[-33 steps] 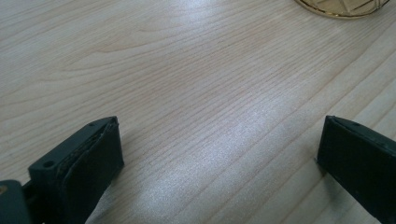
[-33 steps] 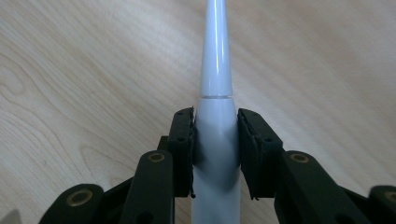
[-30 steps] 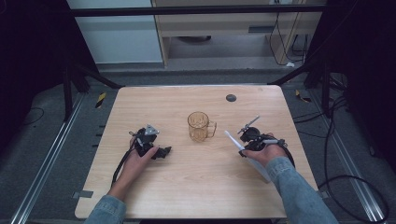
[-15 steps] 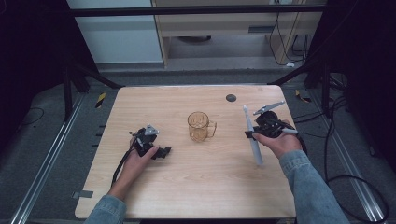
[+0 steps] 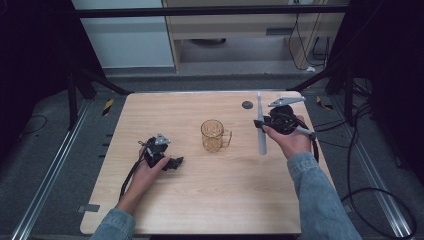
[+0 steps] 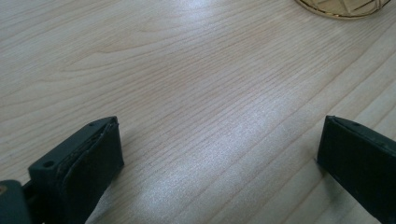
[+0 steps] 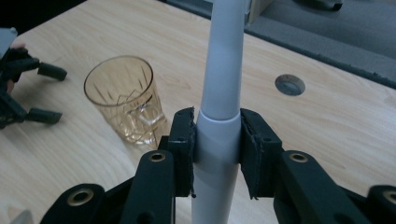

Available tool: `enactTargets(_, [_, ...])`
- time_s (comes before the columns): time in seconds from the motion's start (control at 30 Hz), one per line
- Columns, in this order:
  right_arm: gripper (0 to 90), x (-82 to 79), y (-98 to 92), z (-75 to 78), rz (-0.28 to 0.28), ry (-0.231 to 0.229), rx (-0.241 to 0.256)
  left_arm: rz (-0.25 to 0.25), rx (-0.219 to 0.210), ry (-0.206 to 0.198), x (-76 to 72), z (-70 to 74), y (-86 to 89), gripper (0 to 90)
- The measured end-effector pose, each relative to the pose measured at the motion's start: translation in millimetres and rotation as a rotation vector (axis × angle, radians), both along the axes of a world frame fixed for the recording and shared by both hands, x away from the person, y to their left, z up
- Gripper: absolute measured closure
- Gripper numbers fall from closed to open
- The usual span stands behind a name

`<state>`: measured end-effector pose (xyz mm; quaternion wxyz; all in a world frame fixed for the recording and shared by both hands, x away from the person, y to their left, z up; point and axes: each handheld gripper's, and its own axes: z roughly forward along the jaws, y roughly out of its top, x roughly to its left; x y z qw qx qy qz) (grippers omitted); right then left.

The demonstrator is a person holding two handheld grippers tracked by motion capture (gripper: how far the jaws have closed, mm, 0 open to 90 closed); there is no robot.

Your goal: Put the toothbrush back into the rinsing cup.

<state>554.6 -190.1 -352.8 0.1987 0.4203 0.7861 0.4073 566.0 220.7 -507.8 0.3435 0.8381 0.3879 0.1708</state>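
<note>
Right gripper (image 7: 217, 154): black jaws pinching a smooth, round, grey-white stick (image 7: 223, 88) that pokes up between them. Amber glass mug (image 7: 125, 99) with a cut pattern, up and left of those jaws, on the pale wooden counter (image 7: 327, 126). Left gripper (image 6: 219, 149): jaws spread wide, bare wood grain between them, mug rim beyond.
</note>
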Motion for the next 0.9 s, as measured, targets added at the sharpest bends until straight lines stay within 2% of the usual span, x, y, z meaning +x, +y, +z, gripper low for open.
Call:
enactTargets(0.37, [67.8,13.6,8.0,9.0,-0.038,-0.04,0.029,-0.002,0.002,-0.001,0.1,0.1,0.1,0.0])
enactTargets(0.9, [67.8,22.5,24.1,26.5,-0.051,-0.093,0.025,0.0,0.001,0.0,0.0,0.1,0.0,0.0])
